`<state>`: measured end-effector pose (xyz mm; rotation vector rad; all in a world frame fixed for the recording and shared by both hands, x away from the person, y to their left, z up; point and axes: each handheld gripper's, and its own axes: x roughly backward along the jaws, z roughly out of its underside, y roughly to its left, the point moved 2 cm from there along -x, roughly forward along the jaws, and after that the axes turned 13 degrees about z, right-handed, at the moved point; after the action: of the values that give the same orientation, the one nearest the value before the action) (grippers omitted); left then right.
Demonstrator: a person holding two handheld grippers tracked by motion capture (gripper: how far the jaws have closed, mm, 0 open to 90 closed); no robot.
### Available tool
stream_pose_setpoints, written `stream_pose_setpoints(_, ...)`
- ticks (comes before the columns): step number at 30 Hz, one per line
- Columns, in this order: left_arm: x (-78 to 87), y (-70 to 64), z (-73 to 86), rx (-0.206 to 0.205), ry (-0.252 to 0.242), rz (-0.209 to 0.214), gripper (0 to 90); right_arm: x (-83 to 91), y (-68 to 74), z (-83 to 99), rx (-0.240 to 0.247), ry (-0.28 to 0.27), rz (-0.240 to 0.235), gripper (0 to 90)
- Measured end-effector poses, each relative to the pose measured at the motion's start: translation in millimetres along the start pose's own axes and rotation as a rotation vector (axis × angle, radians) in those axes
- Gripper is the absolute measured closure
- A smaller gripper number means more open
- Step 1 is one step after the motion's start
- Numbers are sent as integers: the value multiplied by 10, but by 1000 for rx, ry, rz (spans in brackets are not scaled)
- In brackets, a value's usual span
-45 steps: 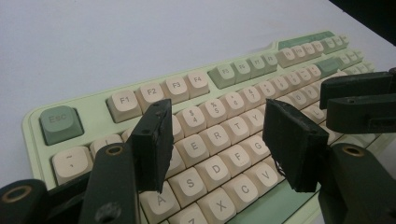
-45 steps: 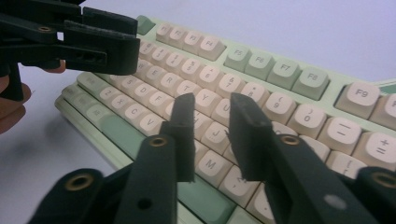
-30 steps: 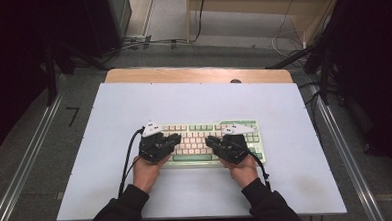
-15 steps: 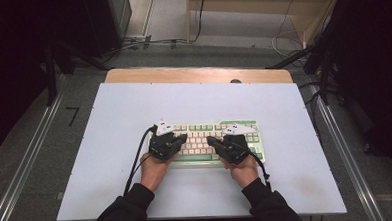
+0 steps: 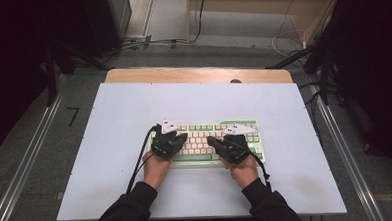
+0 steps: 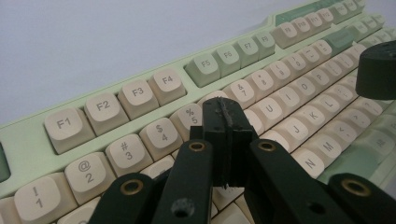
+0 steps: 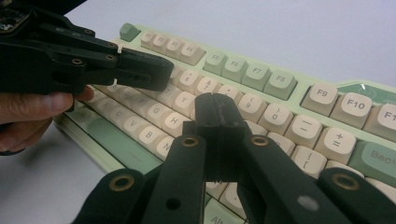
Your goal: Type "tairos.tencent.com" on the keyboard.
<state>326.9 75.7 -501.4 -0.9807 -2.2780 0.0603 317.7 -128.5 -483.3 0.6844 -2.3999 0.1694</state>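
Plainly, the green-and-cream keyboard (image 5: 210, 142) lay near the middle of the white table (image 5: 110, 144), toward its near edge. Both grippers sat over it, jaws pressed together and holding nothing: the left gripper (image 5: 181, 137) above its left keys, the right gripper (image 5: 211, 140) above its right-centre keys. Bare tabletop spread on every side.

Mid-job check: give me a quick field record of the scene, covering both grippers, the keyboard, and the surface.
left gripper: jaws shut, empty, tips over the number row near the 5 and 6 keys
right gripper: jaws shut, empty, tips over the middle letter keys
keyboard: green case, cream keys, flat, under both grippers
table: pale top, keyboard at near centre
key contact: cannot tell
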Motion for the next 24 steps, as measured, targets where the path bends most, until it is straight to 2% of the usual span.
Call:
stream_pose_setpoints(18, -47, -19, 10, 2, 30, 12, 900, 4, -11, 1, -5, 2, 7, 873)
stream_pose_setpoints(24, 1, -19, -7, 11, 4, 22, 900, 4, -20, 8, -7, 4, 10, 873)
